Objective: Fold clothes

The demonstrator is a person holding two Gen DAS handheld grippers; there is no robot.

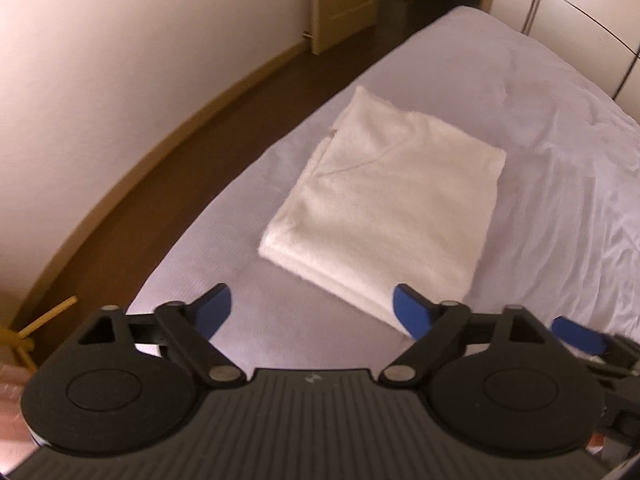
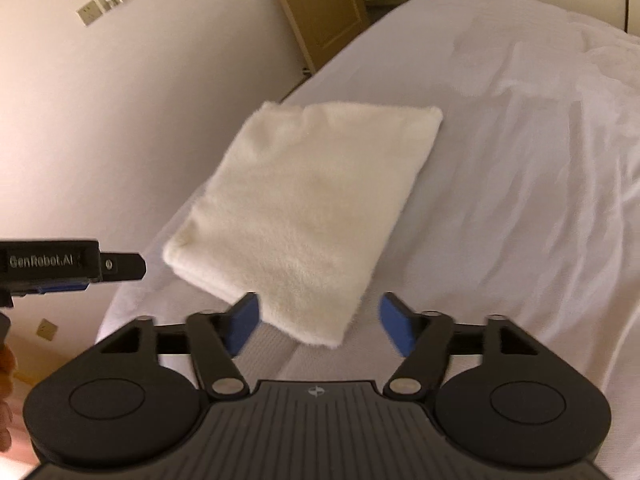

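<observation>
A cream fluffy garment lies folded into a neat rectangle on the white bed. It also shows in the right wrist view. My left gripper is open and empty, raised just short of the fold's near edge. My right gripper is open and empty, with the fold's near corner between its blue pads but apart from them. A blue pad of the right gripper shows at the right in the left wrist view. The left gripper's body shows at the left in the right wrist view.
The bed's left edge runs beside a dark floor and a pale wall. A wooden door stands at the far end. The sheet is wrinkled to the right of the garment. Wall sockets sit high on the wall.
</observation>
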